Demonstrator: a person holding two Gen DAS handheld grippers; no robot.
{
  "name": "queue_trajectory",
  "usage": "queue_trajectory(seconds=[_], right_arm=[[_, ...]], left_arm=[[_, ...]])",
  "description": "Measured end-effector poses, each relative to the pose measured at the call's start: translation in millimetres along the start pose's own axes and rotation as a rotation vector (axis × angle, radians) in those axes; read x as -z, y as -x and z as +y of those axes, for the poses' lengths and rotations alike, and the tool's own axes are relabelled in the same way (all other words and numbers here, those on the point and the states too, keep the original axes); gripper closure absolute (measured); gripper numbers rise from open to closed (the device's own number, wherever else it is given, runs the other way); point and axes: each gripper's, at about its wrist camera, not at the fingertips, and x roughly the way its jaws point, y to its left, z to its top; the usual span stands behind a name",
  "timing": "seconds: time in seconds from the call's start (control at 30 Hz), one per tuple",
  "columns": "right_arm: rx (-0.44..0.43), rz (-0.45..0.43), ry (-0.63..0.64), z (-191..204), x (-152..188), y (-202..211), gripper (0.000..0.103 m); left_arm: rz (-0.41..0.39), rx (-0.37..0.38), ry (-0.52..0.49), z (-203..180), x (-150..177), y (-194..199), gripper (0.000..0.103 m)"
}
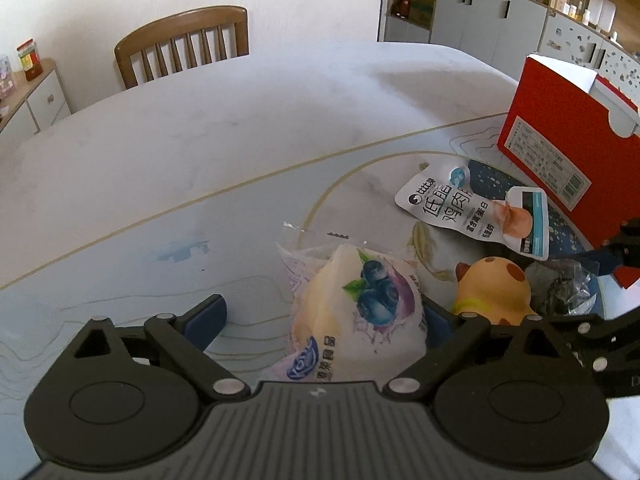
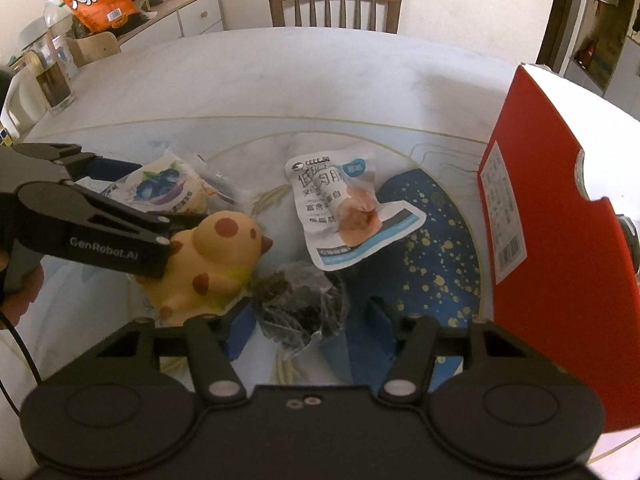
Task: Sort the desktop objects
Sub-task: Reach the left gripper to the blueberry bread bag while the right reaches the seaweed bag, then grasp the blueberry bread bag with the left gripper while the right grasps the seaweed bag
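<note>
Left claw (image 1: 320,320) tilts downward, wide around the blueberry packet (image 1: 356,312); right claw (image 2: 312,320) half-narrowed around a dark packet (image 2: 300,304).

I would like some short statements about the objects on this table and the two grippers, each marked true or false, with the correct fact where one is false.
1. The blueberry bread packet lies between the fingers of the left gripper. True.
2. The right gripper is over the yellow spotted toy. False: a small clear bag of dark contents sits between its fingers; the toy is beside it.
3. The red box stands upright at the edge of the mat. True.
4. The white chicken snack pouch lies inside the red box. False: it lies flat on the mat, outside the box.
5. A wooden chair stands at the far side of the table. True.
</note>
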Motion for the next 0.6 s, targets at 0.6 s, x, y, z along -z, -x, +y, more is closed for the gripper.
queue_trajectory(seconds=[0.6], right_arm=[[0.013, -0.021, -0.017, -4.6, 2.1, 7.1, 0.064]], left_arm=[[-0.015, 0.020, -0.019, -5.8, 4.4, 13.7, 0.048]])
